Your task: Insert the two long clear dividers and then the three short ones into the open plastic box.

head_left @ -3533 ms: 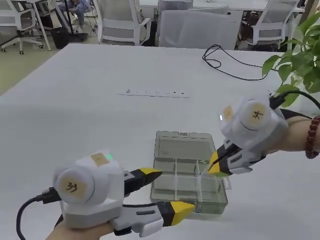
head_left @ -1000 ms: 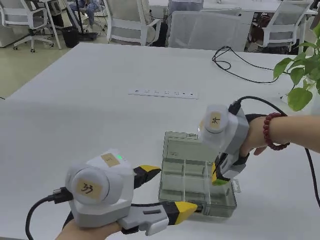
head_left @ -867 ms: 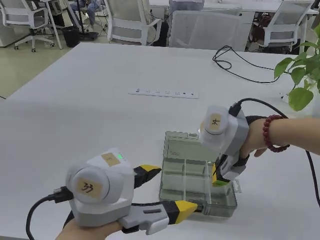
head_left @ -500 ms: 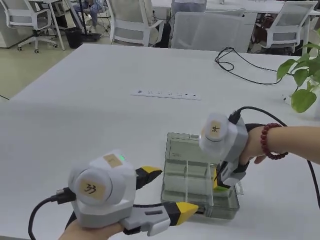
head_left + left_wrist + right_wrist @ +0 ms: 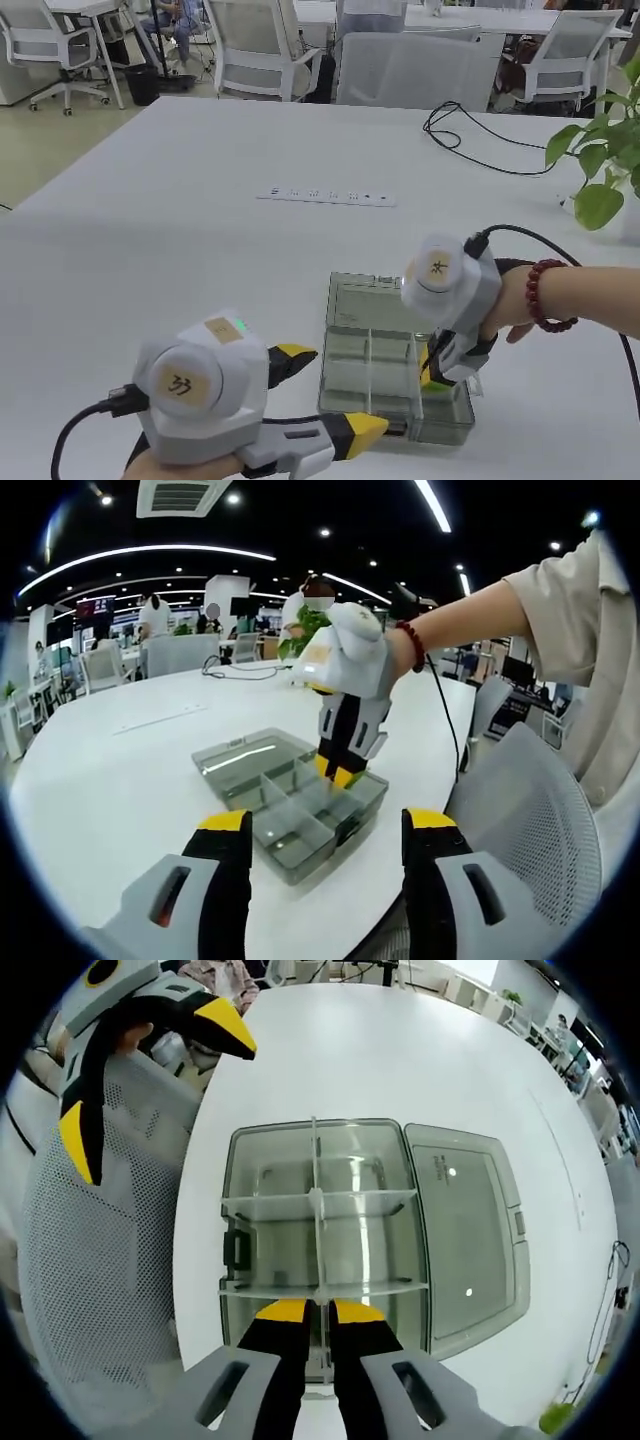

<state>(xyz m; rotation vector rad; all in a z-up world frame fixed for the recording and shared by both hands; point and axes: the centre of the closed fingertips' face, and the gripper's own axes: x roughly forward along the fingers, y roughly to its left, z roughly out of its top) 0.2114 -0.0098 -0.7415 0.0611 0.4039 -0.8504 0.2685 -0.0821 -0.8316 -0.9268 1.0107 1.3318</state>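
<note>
Both jaws of the right gripper [image 5: 321,1312] pinch a clear divider [image 5: 317,1160] upright in the plastic box [image 5: 229,1175] ahead of them. Skewed pressure could jam it or unseat the crossing dividers [image 5: 270,1203]. The left gripper [image 5: 327,820] jaws gape, box beyond them.

Plastic box [image 5: 410,425] and lid [image 5: 370,300]: translucent smoky grey-green.
Divider [image 5: 318,1160] and cross pieces [image 5: 270,1203]: colourless, clear.
Left gripper [image 5: 335,392]: white housing, black jaws, yellow tips; tan round sticker with dark numerals; small green light.
Right gripper [image 5: 432,378]: same white, black and yellow; tan sticker.
Bracelet [image 5: 540,297]: dark red beads.
Table [image 5: 200,230]: plain white.
Cable [image 5: 470,150]: black.
Plant [image 5: 600,170]: green leaves.
Chair [image 5: 110,1260]: grey mesh.
</note>
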